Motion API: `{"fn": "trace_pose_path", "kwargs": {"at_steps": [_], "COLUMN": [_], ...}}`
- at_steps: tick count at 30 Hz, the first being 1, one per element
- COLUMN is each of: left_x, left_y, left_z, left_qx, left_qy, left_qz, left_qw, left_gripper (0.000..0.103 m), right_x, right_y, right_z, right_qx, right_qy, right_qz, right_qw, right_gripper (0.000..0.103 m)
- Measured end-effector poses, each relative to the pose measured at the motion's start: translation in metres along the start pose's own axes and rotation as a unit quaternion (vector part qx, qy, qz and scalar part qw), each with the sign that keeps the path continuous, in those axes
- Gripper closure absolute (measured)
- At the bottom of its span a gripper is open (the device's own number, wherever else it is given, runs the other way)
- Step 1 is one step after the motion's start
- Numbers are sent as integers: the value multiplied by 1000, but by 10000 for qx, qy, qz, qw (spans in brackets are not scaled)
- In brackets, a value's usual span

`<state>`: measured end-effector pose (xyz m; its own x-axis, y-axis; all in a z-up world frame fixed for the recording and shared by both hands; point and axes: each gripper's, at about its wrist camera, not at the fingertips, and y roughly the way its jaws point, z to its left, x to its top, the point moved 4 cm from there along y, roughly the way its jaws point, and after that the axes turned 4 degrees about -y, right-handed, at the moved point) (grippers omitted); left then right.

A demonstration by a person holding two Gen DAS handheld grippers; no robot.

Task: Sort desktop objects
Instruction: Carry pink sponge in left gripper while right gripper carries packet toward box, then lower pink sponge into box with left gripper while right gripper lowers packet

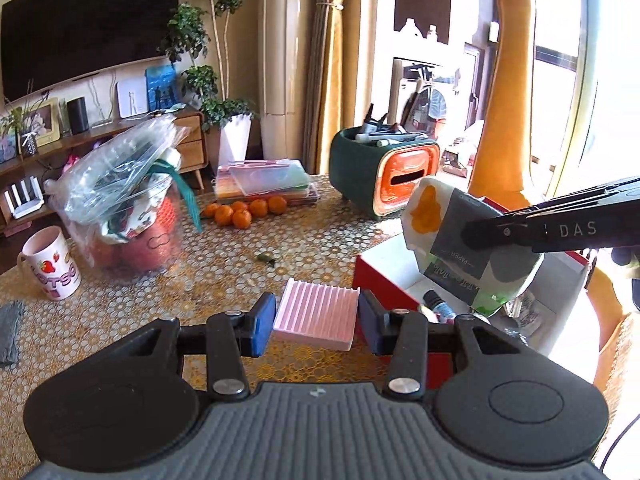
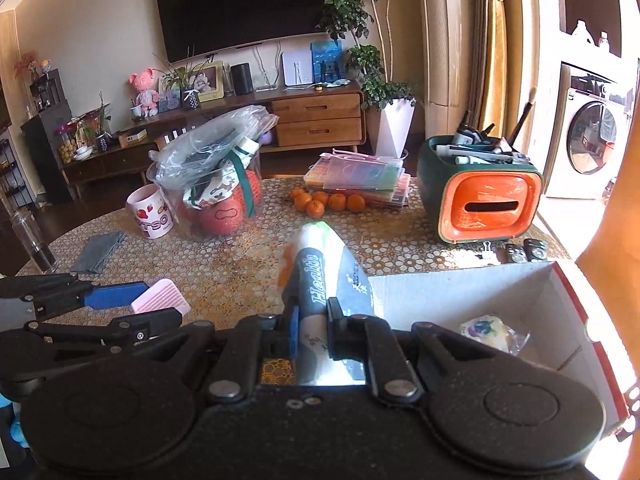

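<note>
Two hand-held grippers at a patterned table, mid-sort. The right gripper, at lower centre of its own view, is clamped on a tissue pack, which sticks forward from between the pads; in the left view the same pack hangs at centre right, above the open red box, apparently so that it can be dropped in with the small items already there. The left gripper, at lower centre of its view, has its blue pads on either side of a pink ribbed tray; whether they press it or merely flank it cannot be told. The tray sits just left of the box, probably the next item to go in. A mug stands at far left and oranges at upper centre.
</note>
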<state>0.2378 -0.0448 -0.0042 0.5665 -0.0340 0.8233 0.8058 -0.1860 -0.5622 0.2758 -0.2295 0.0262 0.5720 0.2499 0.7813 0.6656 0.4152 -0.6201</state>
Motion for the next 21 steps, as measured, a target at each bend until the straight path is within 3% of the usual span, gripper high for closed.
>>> {"fn": "trace_pose_path", "kwargs": {"at_steps": [11,21], "left_x": [9,4], "left_y": [24,66], "left_z": [-79,-130], "left_qx": [-276,-567], "left_qy": [542,828], "left_qz": [123,671], "left_qw": [9981,9927], "left_gripper": [59,59], "right_x": [-28,-50], "right_y": [-31,-33], "right_z": [-70,-117], "right_qx": [-324,-528], "right_qy": [419,788], "right_qz": [-106,-69], "right_qw": [9985,9955], "right_gripper": [91,91]}}
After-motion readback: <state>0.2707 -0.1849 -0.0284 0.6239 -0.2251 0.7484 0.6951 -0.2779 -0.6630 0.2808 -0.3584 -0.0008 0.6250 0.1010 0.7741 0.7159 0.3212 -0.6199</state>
